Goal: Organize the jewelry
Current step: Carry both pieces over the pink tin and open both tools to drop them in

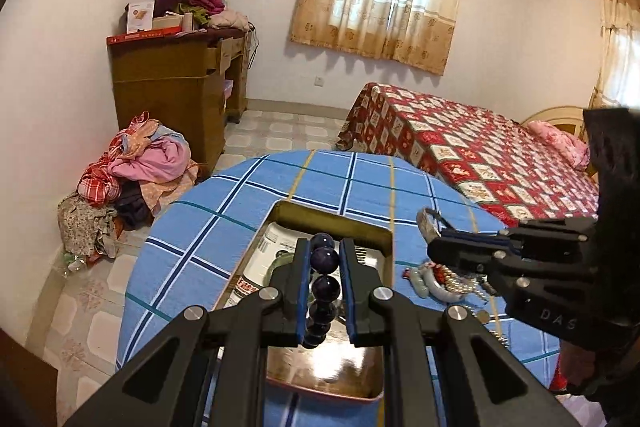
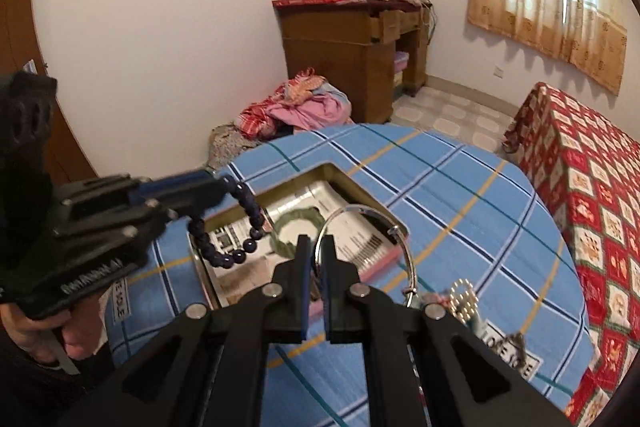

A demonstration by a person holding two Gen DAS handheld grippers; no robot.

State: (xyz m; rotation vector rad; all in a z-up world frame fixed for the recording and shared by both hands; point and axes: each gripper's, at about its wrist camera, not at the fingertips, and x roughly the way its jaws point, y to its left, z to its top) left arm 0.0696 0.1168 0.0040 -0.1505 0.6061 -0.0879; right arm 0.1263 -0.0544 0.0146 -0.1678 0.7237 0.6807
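Observation:
My left gripper (image 1: 325,247) is shut on a dark purple bead bracelet (image 1: 323,259) and holds it above the open metal tin (image 1: 372,239); from the right wrist view the bracelet (image 2: 236,227) hangs from the left gripper (image 2: 218,187) over the tin (image 2: 332,173). My right gripper (image 2: 316,241) is shut on a thin silver bangle (image 2: 406,247), held above the tin's right side. In the left wrist view the right gripper (image 1: 434,241) holds the bangle (image 1: 424,225). A green bracelet (image 2: 298,223) lies in the tin on printed paper.
Loose jewelry (image 1: 448,281) lies on the blue checked tablecloth (image 1: 224,227) right of the tin, including a pearl piece (image 2: 464,297). A clothes pile (image 1: 136,163), a wooden desk (image 1: 176,83) and a red-quilted bed (image 1: 480,155) stand beyond the table.

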